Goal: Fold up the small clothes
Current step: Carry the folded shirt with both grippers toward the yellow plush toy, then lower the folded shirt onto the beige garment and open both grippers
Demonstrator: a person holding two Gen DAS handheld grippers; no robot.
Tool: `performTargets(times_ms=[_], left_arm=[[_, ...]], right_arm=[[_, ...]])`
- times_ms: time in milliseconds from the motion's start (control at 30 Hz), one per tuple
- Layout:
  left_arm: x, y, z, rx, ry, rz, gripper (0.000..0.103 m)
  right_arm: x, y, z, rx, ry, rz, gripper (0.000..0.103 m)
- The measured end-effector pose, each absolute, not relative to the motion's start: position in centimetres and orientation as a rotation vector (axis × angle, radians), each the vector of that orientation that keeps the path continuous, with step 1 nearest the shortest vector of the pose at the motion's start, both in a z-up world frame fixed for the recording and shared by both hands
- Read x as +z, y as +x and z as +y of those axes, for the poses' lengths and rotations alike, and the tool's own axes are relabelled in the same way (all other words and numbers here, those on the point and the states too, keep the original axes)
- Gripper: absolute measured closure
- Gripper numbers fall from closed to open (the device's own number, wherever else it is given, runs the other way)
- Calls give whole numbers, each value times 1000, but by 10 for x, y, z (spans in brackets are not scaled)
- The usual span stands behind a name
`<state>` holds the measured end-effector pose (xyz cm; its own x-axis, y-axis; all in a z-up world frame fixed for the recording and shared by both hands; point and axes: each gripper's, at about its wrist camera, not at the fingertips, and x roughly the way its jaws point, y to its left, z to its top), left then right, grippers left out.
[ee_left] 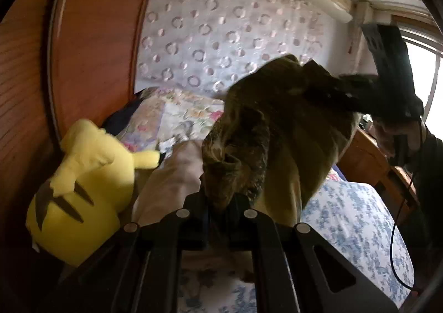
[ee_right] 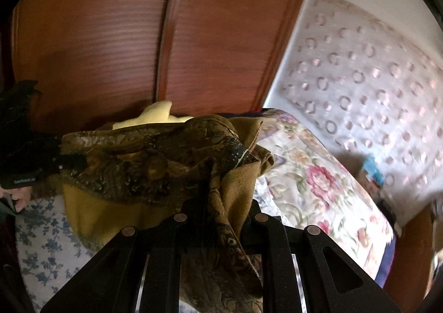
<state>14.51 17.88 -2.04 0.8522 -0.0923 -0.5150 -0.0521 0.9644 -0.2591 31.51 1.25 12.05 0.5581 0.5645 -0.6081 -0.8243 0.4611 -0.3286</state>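
A small brown and mustard patterned garment (ee_left: 277, 130) hangs in the air above the bed, stretched between both grippers. My left gripper (ee_left: 220, 202) is shut on one corner of it. The right gripper (ee_left: 368, 91) shows at the upper right of the left wrist view, pinching the other corner. In the right wrist view my right gripper (ee_right: 220, 202) is shut on the garment (ee_right: 155, 163), and the left gripper (ee_right: 59, 160) holds its far end at the left edge.
A bed with a blue floral sheet (ee_left: 354, 218) lies below. A floral pillow (ee_right: 313, 174) and a yellow plush toy (ee_left: 83, 180) lie against the wooden wardrobe (ee_left: 91, 49). A patterned wall (ee_left: 221, 33) stands behind. A wooden desk (ee_left: 368, 158) is at right.
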Motion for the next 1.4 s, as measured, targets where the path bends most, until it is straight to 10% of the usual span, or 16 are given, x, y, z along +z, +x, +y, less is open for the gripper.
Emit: performTargets(times_ms=[367,533,833,1000,1233,1400], left_arm=[[-61,141,200,67,-295,656,94],[-70,143,204,79,-297,685,94],[-74,145,211,92,-323,707,94],[-67,140,212,109,-307,695,80],[-48,133,214,110,-291,634,28],[-37,133,207,102,-260,605,21]], right_arm=[[101,361,84,981,-739,484,86],[102,367,79,910,-632,514,51],[53,354,58,921,-517,598,48],[5,369,63,906,-478,703,48],[-27,371,73,885,-462,656,48],[-21,365,68,870,-459,674,48]])
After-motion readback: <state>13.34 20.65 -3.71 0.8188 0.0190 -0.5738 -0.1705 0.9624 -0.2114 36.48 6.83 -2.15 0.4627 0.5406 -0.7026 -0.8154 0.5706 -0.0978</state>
